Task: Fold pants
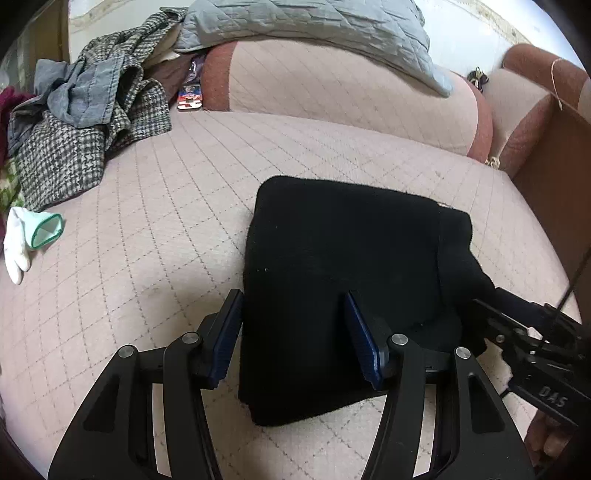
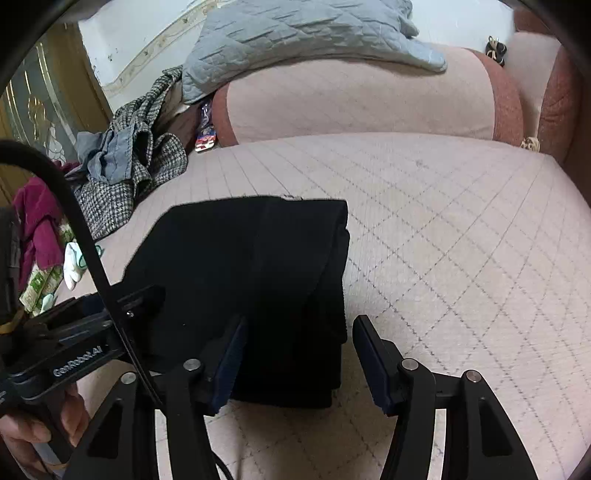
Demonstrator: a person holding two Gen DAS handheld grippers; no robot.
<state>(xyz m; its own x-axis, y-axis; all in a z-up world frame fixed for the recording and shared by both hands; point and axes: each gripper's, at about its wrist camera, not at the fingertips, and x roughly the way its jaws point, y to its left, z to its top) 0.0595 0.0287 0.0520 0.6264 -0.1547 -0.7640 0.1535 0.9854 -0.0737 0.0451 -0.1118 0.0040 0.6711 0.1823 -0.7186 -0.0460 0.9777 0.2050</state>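
Observation:
The black pants lie folded into a thick rectangular bundle on the pink quilted sofa seat. They also show in the right wrist view. My left gripper is open over the bundle's near left edge, holding nothing. My right gripper is open astride the bundle's near right edge, holding nothing. The right gripper's body shows at the right of the left wrist view.
A heap of checked and grey clothes lies at the far left. A white glove lies at the left edge. A grey quilted blanket drapes over the backrest. A wooden armrest panel stands at the right.

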